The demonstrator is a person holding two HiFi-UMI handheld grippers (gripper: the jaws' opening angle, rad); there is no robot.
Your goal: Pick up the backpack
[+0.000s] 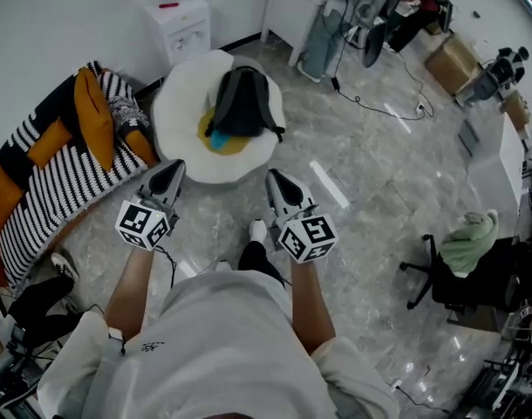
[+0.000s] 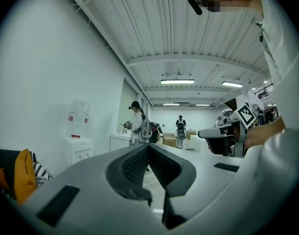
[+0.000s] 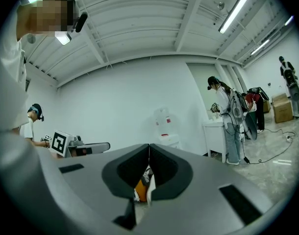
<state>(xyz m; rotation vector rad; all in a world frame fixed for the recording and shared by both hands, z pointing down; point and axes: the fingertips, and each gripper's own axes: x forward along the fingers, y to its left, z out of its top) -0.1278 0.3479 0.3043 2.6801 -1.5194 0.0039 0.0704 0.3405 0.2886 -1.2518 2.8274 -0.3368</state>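
Note:
The dark grey backpack [image 1: 242, 101] lies on a white round floor cushion [image 1: 189, 147] with a yellow centre, ahead of me on the marble floor. Both grippers are held level at waist height, short of the cushion's near edge. My left gripper [image 1: 173, 171] is shut and empty, and so is my right gripper [image 1: 274, 182]. In the left gripper view the left gripper [image 2: 148, 147] has its jaws closed together, with the right gripper [image 2: 222, 132] seen to its side. The right gripper view shows the right gripper [image 3: 149, 147] with jaws meeting. Neither gripper view shows the backpack.
A black-and-white striped sofa [image 1: 48, 190] with orange cushions stands at the left. A water dispenser [image 1: 180, 26] and a white table [image 1: 294, 3] line the far wall. Cables [image 1: 379, 107] trail across the floor, an office chair [image 1: 453, 273] stands at the right. A person [image 3: 228, 124] stands by the table.

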